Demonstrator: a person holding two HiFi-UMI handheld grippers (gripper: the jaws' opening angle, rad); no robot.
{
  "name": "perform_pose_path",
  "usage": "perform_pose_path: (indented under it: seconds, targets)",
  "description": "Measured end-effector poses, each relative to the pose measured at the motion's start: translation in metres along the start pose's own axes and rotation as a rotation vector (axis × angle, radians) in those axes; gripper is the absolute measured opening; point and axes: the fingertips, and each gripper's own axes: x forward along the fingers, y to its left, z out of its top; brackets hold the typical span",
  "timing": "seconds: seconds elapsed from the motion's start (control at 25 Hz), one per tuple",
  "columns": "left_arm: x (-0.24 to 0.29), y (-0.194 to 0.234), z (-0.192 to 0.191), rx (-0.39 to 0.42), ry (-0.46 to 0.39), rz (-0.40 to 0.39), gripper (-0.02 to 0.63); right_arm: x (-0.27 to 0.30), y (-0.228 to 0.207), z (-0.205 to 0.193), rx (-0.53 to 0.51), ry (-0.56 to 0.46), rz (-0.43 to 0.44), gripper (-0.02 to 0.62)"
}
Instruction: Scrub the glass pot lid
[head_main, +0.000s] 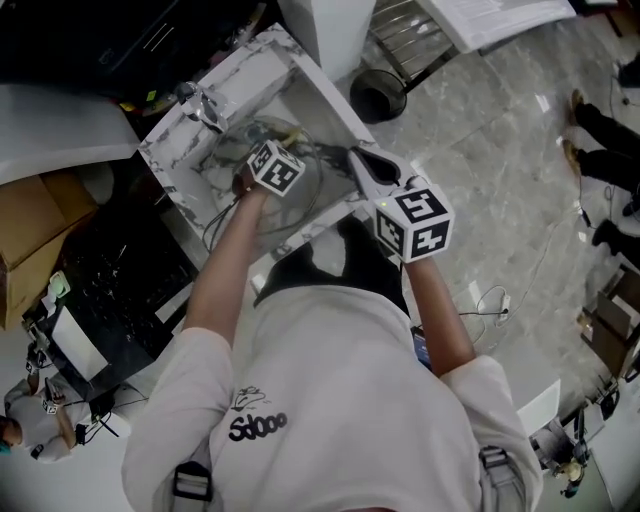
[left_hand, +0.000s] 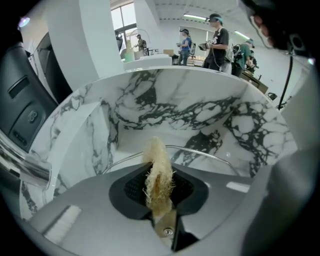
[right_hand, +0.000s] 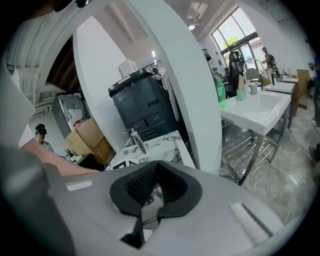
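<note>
Right gripper hangs beside the sink, fingers together and empty. Left gripper, fingers clamped on a pale loofah scrubber, reaches toward the glass pot lid inside the marbled sink.

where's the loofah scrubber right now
The loofah scrubber is pinched in the fingers of the left gripper, at the centre of the left gripper view. It is held in the marble sink, just in front of the glass pot lid.
</note>
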Motion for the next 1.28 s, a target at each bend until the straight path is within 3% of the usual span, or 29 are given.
perform_pose_path:
  seconds: [0.24,0.6,1.28]
  targets:
    - [-0.003,-0.032,0.003,0.111,-0.031,-0.111,0.058,-0.014,0.017,-0.007,0.027,-0.038,-0.078,0.003]
    - [-0.008,-0.065,-0.003,0.222,-0.056,-0.188,0.058,-0.032,0.035,-0.025,0.066,-0.067,-0.162,0.003]
    - [-0.034,-0.129,-0.045,0.462,-0.005,-0.456,0.058,-0.029,0.058,-0.036,0.089,-0.094,-0.196,0.003]
